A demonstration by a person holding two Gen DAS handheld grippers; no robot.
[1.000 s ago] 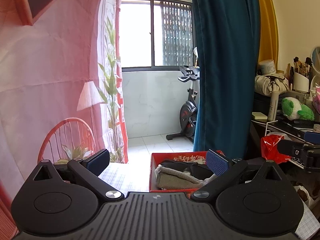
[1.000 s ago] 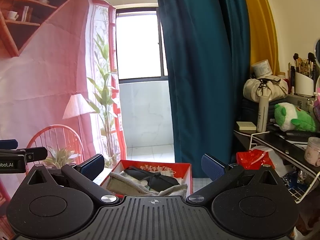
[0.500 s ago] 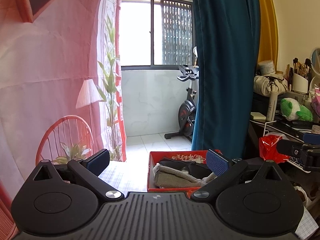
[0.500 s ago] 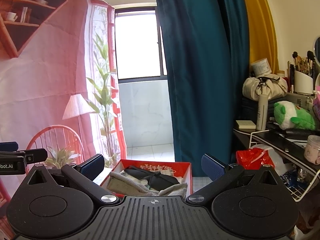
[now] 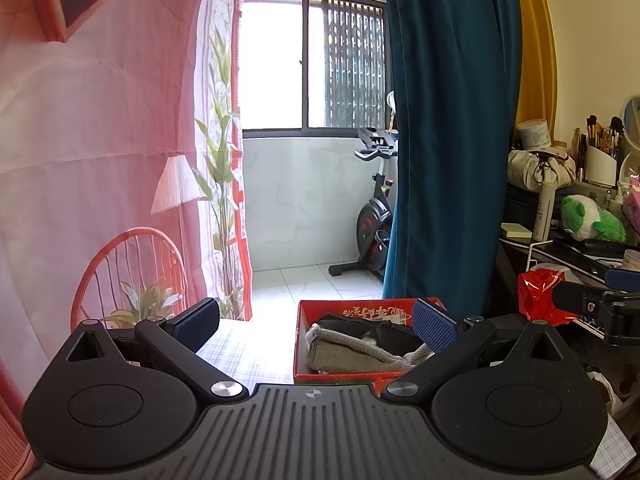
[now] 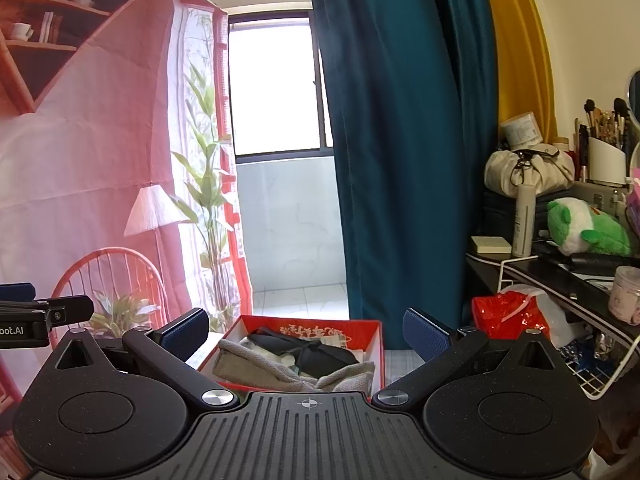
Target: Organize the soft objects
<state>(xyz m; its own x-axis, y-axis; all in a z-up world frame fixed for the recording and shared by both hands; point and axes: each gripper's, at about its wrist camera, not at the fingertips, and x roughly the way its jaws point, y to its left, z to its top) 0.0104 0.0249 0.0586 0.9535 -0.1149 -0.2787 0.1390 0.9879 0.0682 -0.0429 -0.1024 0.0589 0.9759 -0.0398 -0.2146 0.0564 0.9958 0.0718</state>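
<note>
A: Currently, gripper status?
B: Left gripper (image 5: 316, 322) and right gripper (image 6: 306, 330) — jaws spread wide, empty.
A: Soft items?
B: Grey knitted cloth (image 6: 276, 368) and black fabric piece (image 6: 316, 352) — inside red box (image 6: 374, 344).

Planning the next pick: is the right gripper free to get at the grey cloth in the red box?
Probably yes. The right gripper is open and empty, the red box has no lid, and the grey cloth lies on top, straight ahead between the fingers.
</note>
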